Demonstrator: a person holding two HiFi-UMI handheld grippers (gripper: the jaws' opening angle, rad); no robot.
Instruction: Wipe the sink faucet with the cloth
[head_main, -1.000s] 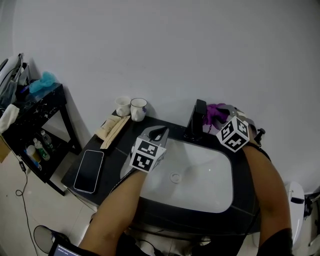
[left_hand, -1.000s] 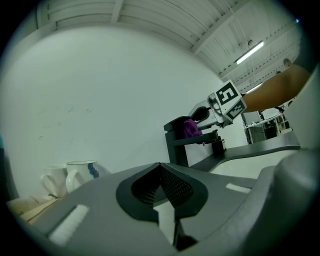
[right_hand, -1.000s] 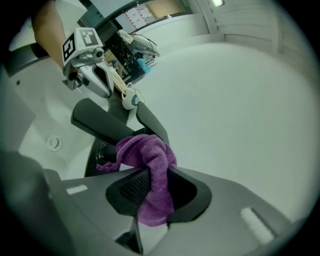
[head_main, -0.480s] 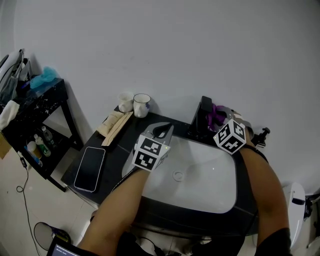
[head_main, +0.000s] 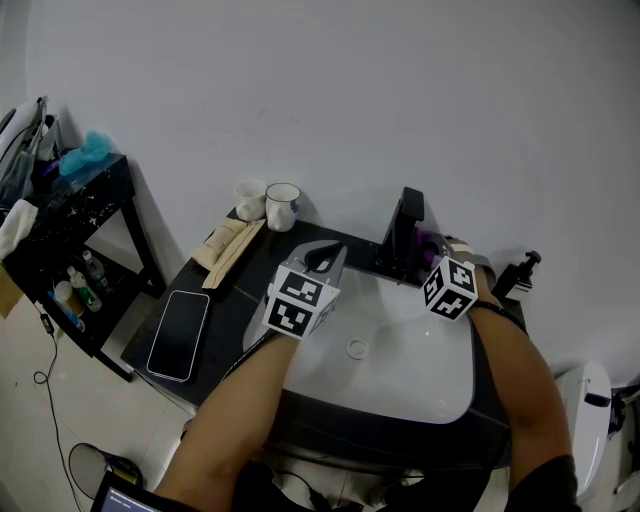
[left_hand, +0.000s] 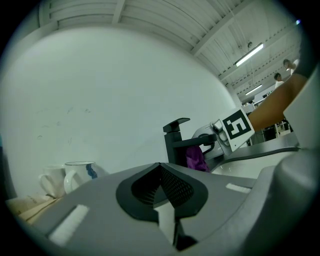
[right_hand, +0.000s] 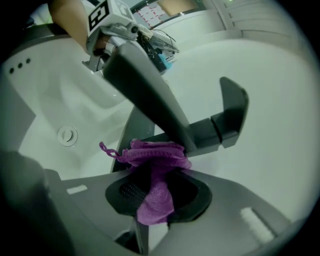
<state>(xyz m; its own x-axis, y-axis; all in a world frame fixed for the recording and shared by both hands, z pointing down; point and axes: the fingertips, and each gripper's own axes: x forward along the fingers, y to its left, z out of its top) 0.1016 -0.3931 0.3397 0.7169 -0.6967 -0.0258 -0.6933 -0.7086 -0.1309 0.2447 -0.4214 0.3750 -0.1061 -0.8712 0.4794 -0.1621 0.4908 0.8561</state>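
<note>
The black sink faucet (head_main: 405, 236) stands at the back rim of the white sink (head_main: 440, 375). A purple cloth (head_main: 431, 244) is bunched against the faucet's right side, and my right gripper (head_main: 434, 254) is shut on it. In the right gripper view the cloth (right_hand: 156, 167) sits between the jaws and presses under the faucet's spout (right_hand: 150, 102). My left gripper (head_main: 322, 259) hovers over the sink's back left rim, shut with nothing in it. In the left gripper view the faucet (left_hand: 174, 143) and cloth (left_hand: 196, 158) lie ahead to the right.
Two cups (head_main: 268, 205) stand by the wall left of the sink, with a pale wrapped packet (head_main: 229, 248) and a phone (head_main: 178, 338) on the dark counter. The drain (head_main: 355, 348) is in the basin's middle. A black shelf (head_main: 62, 230) stands far left.
My right gripper has drawn left and toward me with the cloth, from behind the faucet's right side to close against it. The left gripper has barely moved.
</note>
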